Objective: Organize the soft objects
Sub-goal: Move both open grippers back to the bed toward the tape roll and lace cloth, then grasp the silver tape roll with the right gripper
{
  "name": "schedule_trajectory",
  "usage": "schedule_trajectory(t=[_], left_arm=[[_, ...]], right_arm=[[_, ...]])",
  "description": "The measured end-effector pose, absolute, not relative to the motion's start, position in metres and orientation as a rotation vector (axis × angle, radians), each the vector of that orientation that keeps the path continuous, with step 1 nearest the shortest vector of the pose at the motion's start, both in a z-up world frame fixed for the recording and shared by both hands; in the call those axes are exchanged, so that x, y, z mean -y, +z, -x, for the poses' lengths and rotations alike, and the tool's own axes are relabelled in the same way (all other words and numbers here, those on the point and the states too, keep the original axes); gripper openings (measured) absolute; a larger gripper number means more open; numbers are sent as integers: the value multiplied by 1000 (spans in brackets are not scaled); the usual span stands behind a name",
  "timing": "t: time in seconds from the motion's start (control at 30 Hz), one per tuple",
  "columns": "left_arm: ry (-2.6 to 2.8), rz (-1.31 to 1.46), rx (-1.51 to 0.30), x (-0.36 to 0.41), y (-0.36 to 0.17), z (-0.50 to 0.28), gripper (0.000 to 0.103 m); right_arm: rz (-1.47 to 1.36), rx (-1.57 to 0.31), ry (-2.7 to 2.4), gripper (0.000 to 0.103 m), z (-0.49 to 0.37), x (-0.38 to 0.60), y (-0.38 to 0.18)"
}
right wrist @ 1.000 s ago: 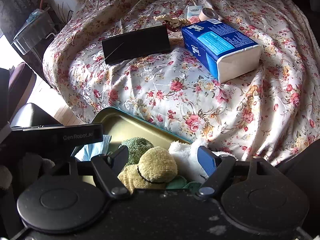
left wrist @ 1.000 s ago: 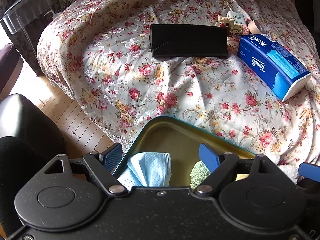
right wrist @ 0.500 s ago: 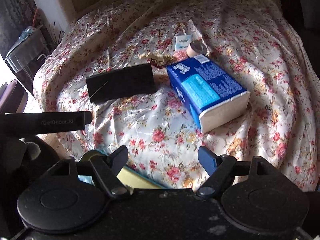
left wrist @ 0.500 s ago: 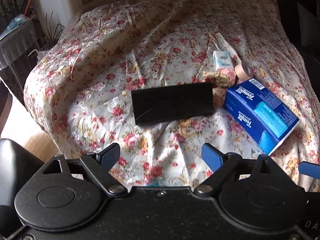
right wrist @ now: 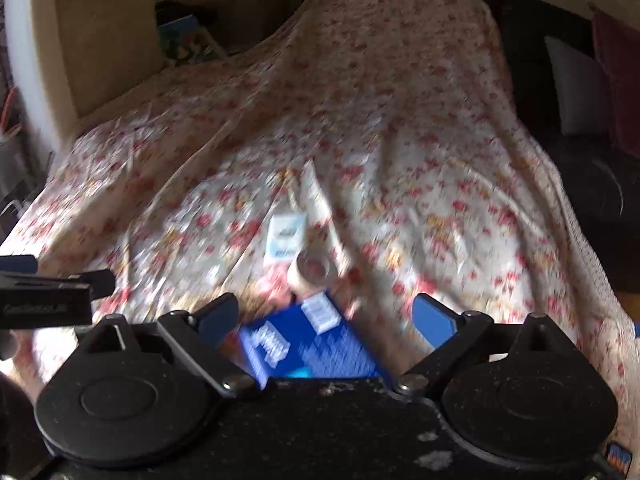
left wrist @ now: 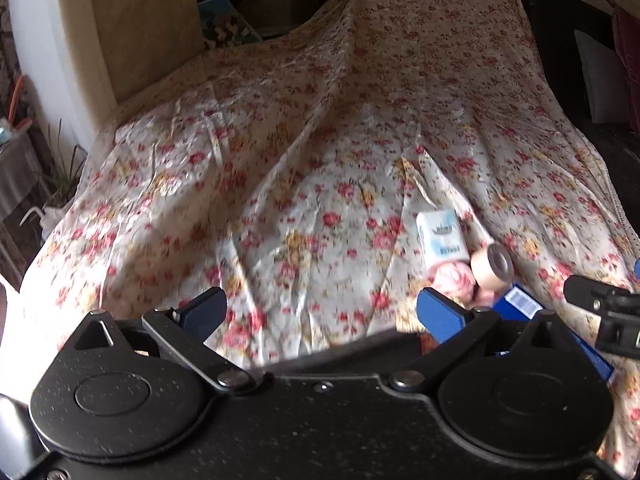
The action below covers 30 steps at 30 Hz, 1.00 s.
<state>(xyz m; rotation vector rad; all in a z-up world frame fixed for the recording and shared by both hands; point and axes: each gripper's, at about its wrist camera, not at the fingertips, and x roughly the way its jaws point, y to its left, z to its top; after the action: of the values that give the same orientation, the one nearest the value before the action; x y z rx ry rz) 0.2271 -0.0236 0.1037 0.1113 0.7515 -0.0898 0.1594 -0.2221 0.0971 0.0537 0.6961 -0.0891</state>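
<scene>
- We hold our left gripper (left wrist: 320,312) above the near part of the bed, its blue-tipped fingers (left wrist: 202,312) spread wide with nothing between them.
- Our right gripper (right wrist: 326,320) is likewise spread apart and empty; its blue pads frame the blue tissue pack (right wrist: 308,344) lying just below on the floral bedspread (right wrist: 360,120).
- From the left wrist view we see only a corner of that tissue pack (left wrist: 520,304), off to the right beside our right finger tip.
- Just past the pack sits a beige roll of tape (right wrist: 310,272) — on its side, open end facing us — and touching or nearly touching it lies a small white and pale-blue packet (right wrist: 285,240).
- In the left view the same small packet (left wrist: 440,240) and tape roll (left wrist: 492,266) sit close together, with a pink soft item (left wrist: 456,280) tucked just beside them; we cannot tell what it is.
- The bedspread (left wrist: 280,160) is rumpled, with folds running toward the far end.
- The right view is blurred, so finer print on the pack is unreadable.
- A pale pillow (right wrist: 576,88) rests in the dark area right of the bed.
</scene>
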Motion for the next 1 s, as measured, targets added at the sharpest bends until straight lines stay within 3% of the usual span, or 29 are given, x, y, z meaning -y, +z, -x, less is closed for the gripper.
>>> schedule_trajectory(t=[0.33, 0.5, 0.8, 0.87, 1.0], left_arm=[[-104, -112, -831, 29, 76, -268, 98], [-96, -91, -880, 20, 62, -278, 93], [-148, -42, -900, 11, 59, -280, 93], [-167, -43, -898, 14, 58, -279, 93], [-193, -35, -893, 17, 57, -278, 93]], right_arm=[[-163, -788, -158, 101, -258, 246, 72], [-252, -903, -61, 94, -286, 252, 42], [-312, -1036, -41, 69, -302, 251, -5], [-354, -1050, 6, 48, -302, 255, -9], [-357, -1031, -12, 48, -297, 258, 0]])
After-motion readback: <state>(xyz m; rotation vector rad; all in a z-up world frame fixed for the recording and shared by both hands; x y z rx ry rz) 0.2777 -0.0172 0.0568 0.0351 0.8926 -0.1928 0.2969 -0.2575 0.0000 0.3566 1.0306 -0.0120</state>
